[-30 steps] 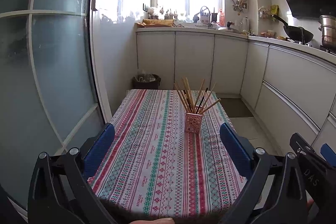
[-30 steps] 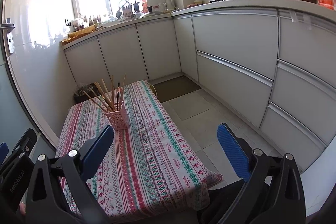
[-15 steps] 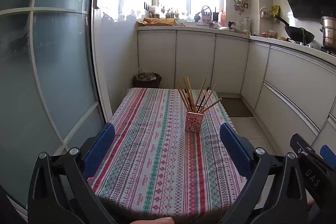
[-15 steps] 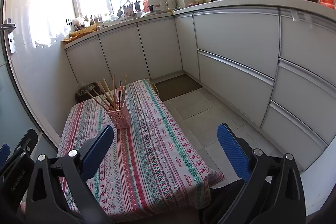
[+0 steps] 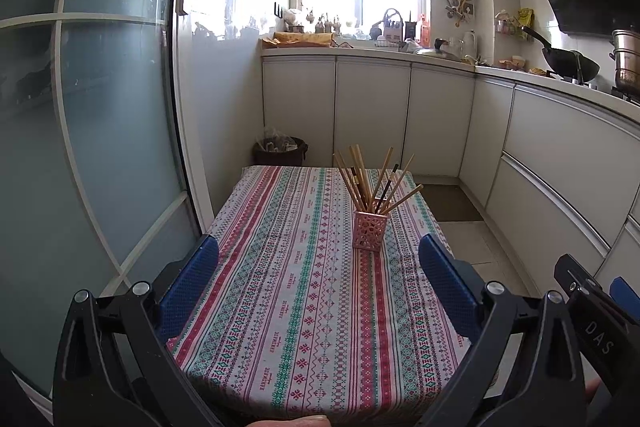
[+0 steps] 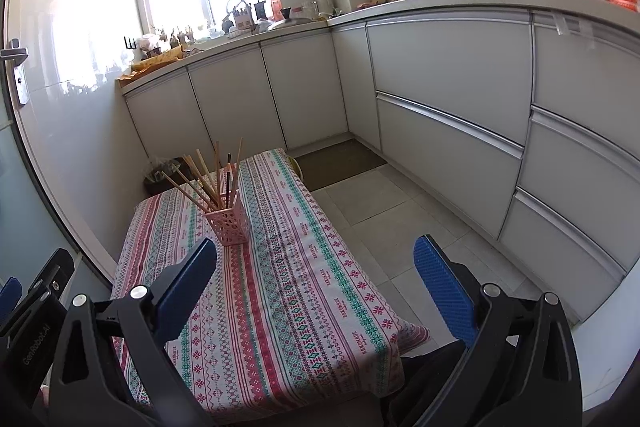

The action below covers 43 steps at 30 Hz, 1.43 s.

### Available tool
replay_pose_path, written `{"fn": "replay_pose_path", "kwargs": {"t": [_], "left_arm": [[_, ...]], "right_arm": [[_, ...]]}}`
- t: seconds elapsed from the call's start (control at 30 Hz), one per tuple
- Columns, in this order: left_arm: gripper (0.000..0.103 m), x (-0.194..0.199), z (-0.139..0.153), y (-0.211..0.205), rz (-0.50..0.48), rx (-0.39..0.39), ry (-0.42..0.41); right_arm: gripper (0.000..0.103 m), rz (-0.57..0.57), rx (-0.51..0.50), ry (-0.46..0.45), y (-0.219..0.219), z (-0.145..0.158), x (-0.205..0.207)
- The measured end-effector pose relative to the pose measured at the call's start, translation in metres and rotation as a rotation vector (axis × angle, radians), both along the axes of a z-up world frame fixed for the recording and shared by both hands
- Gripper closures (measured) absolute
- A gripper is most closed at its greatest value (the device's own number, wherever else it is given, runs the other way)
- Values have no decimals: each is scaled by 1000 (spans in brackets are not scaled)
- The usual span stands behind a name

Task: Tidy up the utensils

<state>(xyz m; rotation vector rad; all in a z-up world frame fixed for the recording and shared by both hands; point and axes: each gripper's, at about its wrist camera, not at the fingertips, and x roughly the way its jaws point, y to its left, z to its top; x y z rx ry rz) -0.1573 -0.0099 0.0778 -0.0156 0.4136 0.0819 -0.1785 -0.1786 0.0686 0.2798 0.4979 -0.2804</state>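
Your left gripper (image 5: 318, 277) hangs over the near end of the table, well short of the pink holder, its blue pads (image 5: 446, 283) spread wide with nothing between them; your right gripper (image 6: 316, 277) sits level beside it, also wide apart and empty, its right finger out past the table's edge over the floor tiles; each gripper shows only as a cut-off corner at the edge of the other's view. The striped tablecloth (image 5: 296, 291) lies bare between you and the pink holder (image 5: 370, 230); the holder stands upright toward the far right part of the cloth, with chopsticks (image 5: 374, 183) fanned out of it, mostly wooden, at least one dark. Beyond the holder, a dark bin (image 5: 280, 151) sits on the floor at the table's far end; white cabinets (image 5: 372, 115) run behind it; you cannot make out the small things on the sill in the window glare.
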Motion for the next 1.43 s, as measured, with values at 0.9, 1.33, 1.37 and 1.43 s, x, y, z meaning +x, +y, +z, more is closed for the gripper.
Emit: {"fn": "replay_pose_path", "kwargs": {"t": [0.9,1.33,1.37,1.43], "left_arm": [[7,0,-4,-6,-11,-12,-7],[7,-3,0,-9,-26,-2,-20],[7,-2,0,-10,-26,5,-17],[7,-1,-2,-11,-37,8,-6]], "right_arm": [[7,7,15,13,0,-2,4],[7,12,18,11,1,-4,2],[7,12,18,11,1,-4,2],[7,10,21,10,1,-4,1]]}}
